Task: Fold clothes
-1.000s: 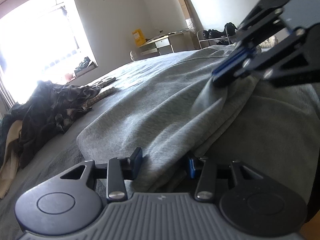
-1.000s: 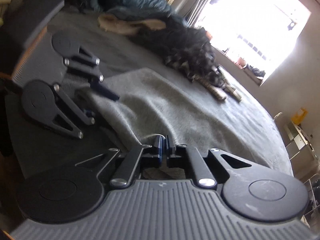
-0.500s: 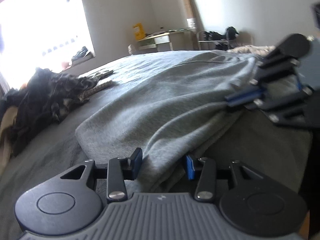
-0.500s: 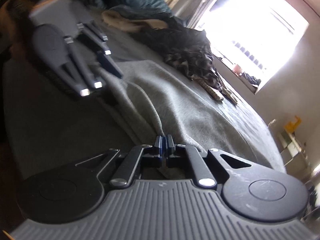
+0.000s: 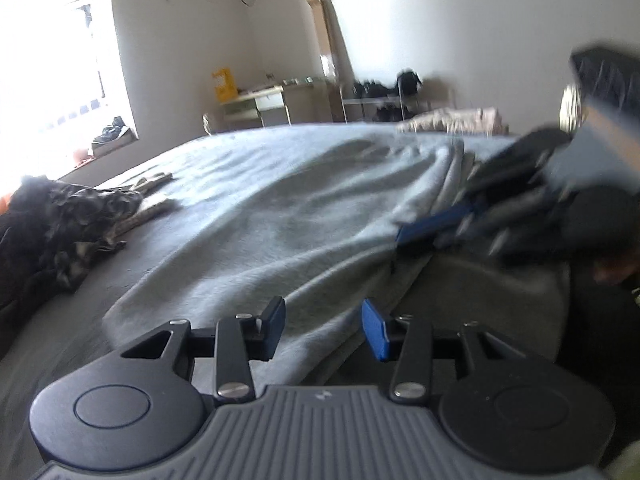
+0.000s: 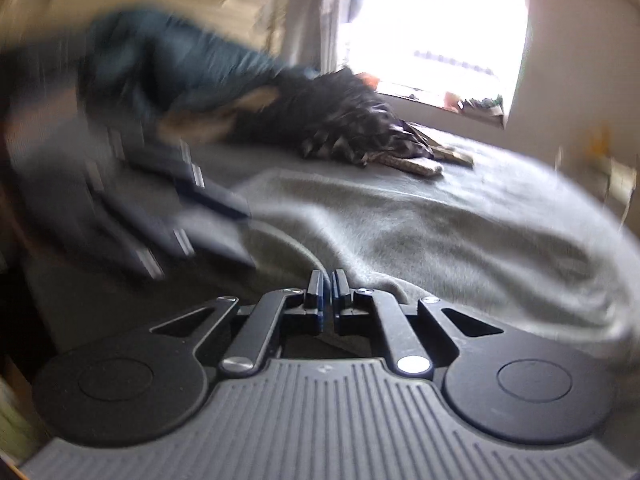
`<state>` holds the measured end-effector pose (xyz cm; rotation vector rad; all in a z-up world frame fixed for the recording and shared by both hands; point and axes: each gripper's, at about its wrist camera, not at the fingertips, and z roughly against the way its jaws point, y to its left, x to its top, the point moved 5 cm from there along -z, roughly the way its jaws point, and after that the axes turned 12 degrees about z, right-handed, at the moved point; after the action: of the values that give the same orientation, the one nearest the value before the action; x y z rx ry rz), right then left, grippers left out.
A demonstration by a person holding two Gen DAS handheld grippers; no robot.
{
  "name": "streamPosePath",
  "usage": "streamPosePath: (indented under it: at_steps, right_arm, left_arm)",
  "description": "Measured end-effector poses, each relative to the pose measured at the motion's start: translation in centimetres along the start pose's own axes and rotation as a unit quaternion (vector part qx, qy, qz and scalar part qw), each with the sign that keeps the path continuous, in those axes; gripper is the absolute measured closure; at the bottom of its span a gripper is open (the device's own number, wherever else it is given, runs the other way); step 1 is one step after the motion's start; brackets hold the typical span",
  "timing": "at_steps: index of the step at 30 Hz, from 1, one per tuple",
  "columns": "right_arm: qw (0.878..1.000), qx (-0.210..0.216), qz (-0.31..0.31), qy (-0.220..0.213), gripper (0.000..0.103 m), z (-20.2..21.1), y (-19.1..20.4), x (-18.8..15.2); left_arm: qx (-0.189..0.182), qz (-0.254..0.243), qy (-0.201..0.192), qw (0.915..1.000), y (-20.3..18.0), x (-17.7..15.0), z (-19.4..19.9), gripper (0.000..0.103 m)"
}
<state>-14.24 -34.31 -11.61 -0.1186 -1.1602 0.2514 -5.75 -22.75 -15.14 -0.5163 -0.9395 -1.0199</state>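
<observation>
We've got the grey garment (image 5: 304, 216) spread on the bed (image 5: 60, 340): left gripper (image 5: 323, 330) half-open around a bunched fold, right gripper (image 6: 325, 292) pinched tight on its edge. Best to keep both corners level.

white walls (image 5: 460, 20); bright window (image 5: 52, 80); desk (image 5: 256, 106); bed (image 5: 60, 340)

Two grippers, one grey garment (image 5: 304, 216), one dark clothes heap (image 5: 60, 224).
</observation>
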Motion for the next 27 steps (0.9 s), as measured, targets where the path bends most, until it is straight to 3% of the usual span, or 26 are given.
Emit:
streamPosePath:
  at_steps: [4,8,9,11,15,17,19,22,27]
  right_arm:
    - [0.990,0.005,-0.142,-0.003,0.098,1.5,-3.4,-0.9]
    - [0.958,0.067,-0.280,0.007,0.097,1.0,-5.5,-2.5]
    - [0.945,0.087,-0.316,0.010,0.096,0.8,-5.8,-2.9]
    - [0.910,0.129,-0.393,0.010,0.095,0.1,-6.3,-3.6]
    - [0.840,0.179,-0.512,0.004,0.078,-1.1,-7.0,-4.8]
    - [0.825,0.175,-0.537,0.012,0.077,-1.5,-7.3,-5.3]
    - [0.818,0.168,-0.549,0.026,0.077,-2.2,-7.4,-5.6]
    - [0.819,0.165,-0.547,0.047,0.078,-3.3,-6.8,-5.9]
    - [0.851,0.140,-0.502,0.059,0.085,-3.9,-5.8,-5.3]
  left_arm:
    - [0.007,-0.031,0.012,0.9994,-0.3,-0.5,-1.7,0.063]
    - [0.019,-0.054,-0.003,0.9983,-0.9,-0.7,-1.8,0.079]
    - [0.020,-0.057,-0.008,0.9981,-1.0,-0.7,-1.7,0.086]
    - [0.029,-0.071,-0.020,0.9968,-1.3,-0.7,-1.4,0.090]
    - [0.055,-0.121,-0.044,0.9902,-2.3,-0.8,-1.3,0.093]
    - [0.061,-0.132,-0.052,0.9880,-2.5,-0.9,-1.3,0.094]
    - [0.064,-0.134,-0.056,0.9874,-2.4,-0.8,-1.3,0.094]
    - [0.066,-0.126,-0.060,0.9881,-2.1,-0.7,-1.4,0.095]
    - [0.063,-0.114,-0.065,0.9894,-1.7,-0.5,-1.1,0.095]
